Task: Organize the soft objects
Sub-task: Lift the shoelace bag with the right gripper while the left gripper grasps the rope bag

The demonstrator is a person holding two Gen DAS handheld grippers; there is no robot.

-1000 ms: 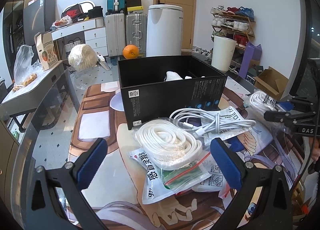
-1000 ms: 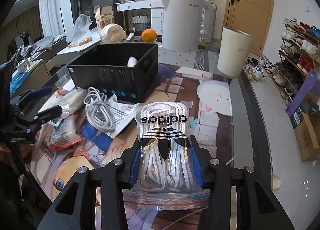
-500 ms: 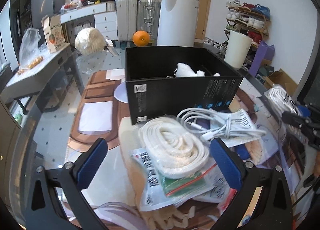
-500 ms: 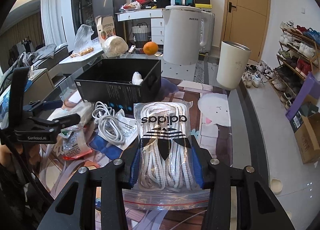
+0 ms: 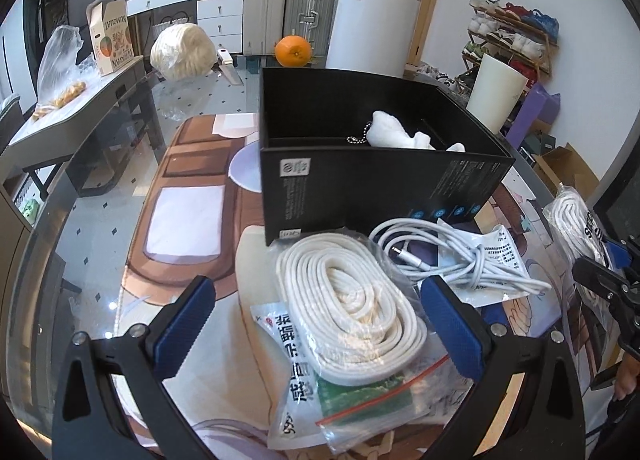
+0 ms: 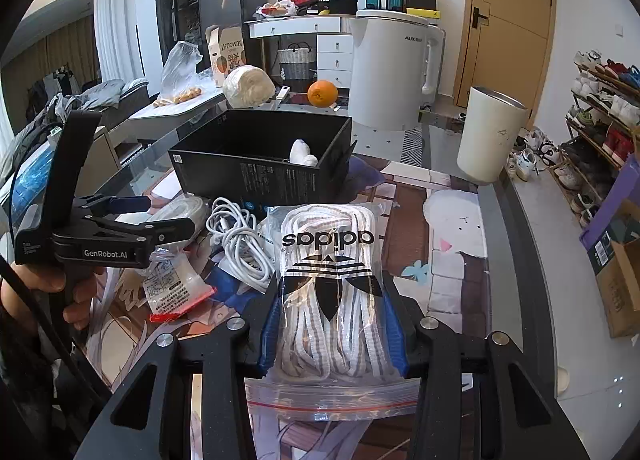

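— Laces in the adidas bag (image 6: 331, 284) sit clamped between your right gripper (image 6: 332, 324)'s blue pads (image 6: 269, 326), low in the middle of the right wrist frame. And your left?

— Your left gripper (image 5: 320, 324) is spread wide with nothing between its fingers, at the bottom of the left wrist frame. The coiled white rope in its clear bag (image 5: 352, 296) lies just above and between them, on top of printed sachets (image 5: 296, 360).

— What's in the black box (image 5: 372, 184)?

— Mid-frame it stands open-topped, and you can see a white plush keychain (image 5: 394, 134) with a bead chain inside, toward its right side. I can't tell what else it holds.

— Beside it?

— A bundled white cable (image 5: 452, 264) lies right of the rope, in front of the box, on a printed leaflet (image 5: 492, 256)
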